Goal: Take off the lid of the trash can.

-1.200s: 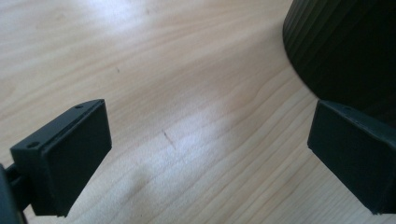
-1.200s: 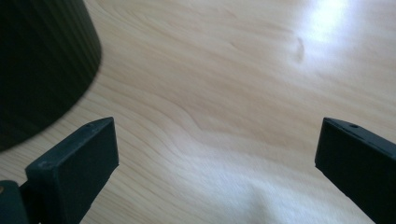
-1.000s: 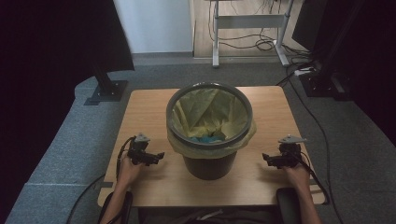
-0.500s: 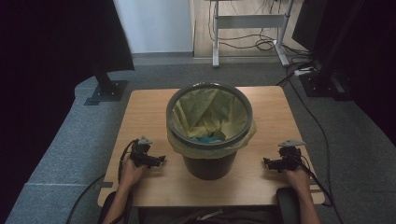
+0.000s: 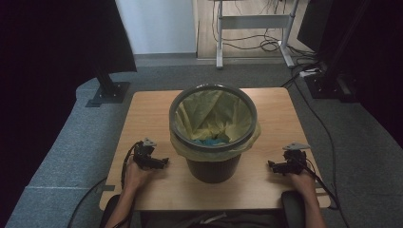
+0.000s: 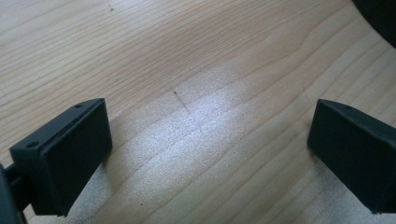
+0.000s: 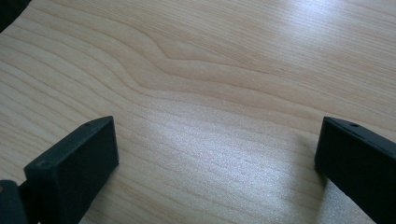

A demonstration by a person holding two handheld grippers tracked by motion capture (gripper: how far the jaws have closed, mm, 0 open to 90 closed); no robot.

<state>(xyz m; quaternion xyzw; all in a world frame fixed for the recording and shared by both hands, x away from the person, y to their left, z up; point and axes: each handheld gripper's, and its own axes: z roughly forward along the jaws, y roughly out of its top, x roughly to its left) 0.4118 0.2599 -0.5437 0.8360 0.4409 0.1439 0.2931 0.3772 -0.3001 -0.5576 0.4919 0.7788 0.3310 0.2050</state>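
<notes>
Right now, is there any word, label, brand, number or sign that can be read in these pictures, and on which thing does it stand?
None: no readable text on the bin, its yellow liner bag, the wooden table, the left gripper or the right gripper.
Both gripper views show bare wood grain between open jaws, without any mark.

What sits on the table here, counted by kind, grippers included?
Bins: 1, the dark bin in the middle of the table
Bin liners: 1, the yellow liner folded over its rim
Grippers: 2, the left gripper and the right gripper, both open
Total: 4
</notes>
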